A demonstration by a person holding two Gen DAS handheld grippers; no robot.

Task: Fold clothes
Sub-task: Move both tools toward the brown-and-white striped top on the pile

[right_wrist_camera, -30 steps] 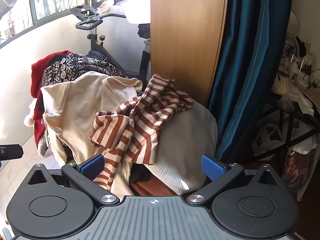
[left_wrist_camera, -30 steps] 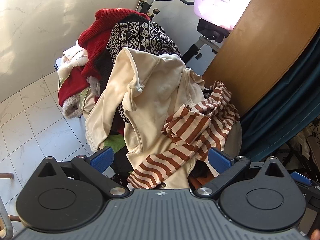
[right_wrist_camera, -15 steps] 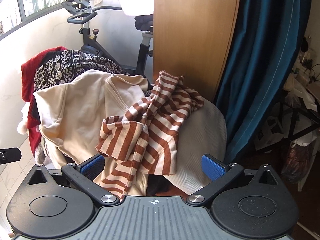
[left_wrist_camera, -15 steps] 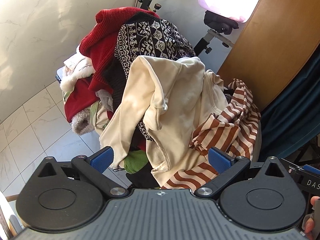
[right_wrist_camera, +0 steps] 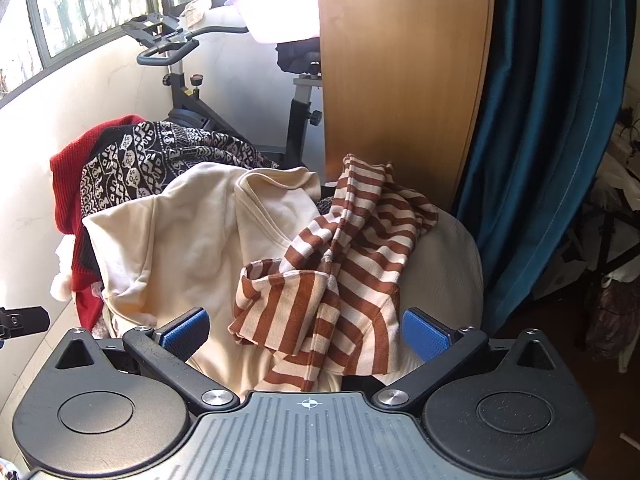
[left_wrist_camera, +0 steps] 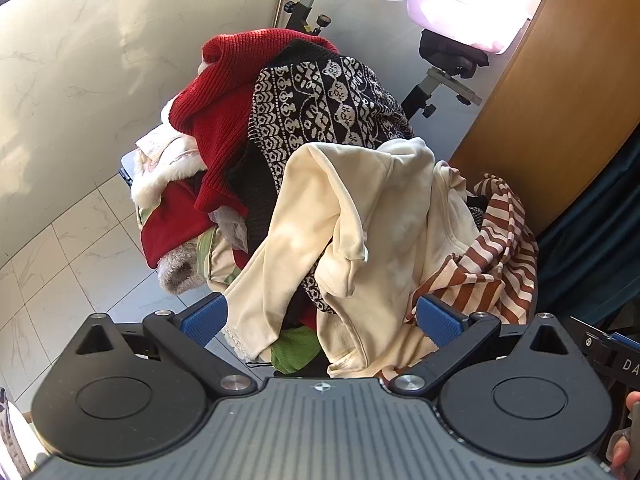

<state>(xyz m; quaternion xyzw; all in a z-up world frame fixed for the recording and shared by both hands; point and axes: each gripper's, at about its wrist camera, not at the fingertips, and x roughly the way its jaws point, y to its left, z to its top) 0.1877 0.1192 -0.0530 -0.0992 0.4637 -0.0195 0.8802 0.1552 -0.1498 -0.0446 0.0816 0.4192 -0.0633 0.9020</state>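
Left wrist view: the left gripper (left_wrist_camera: 320, 318) hangs just in front of a tall heap of clothes, its two blue-padded fingers spread wide with nothing between them. A cream sweatshirt (left_wrist_camera: 360, 232) drapes down the front of the heap. Above it lies a black-and-white patterned knit (left_wrist_camera: 324, 112), and a red knitted garment (left_wrist_camera: 228, 120) sits to its left. A brown-and-cream striped top (left_wrist_camera: 500, 256) hangs at the right edge of the heap. An exercise bike (left_wrist_camera: 316, 4) stands behind, near a pale marbled wall (left_wrist_camera: 80, 88). The floor (left_wrist_camera: 72, 264) has light tiles.

Right wrist view: the right gripper (right_wrist_camera: 306, 332) is also spread wide and empty, close in front of the striped top (right_wrist_camera: 344, 280), which lies partly over the cream sweatshirt (right_wrist_camera: 188, 248). A wooden panel (right_wrist_camera: 400, 80) and a teal curtain (right_wrist_camera: 548, 120) stand behind on the right.
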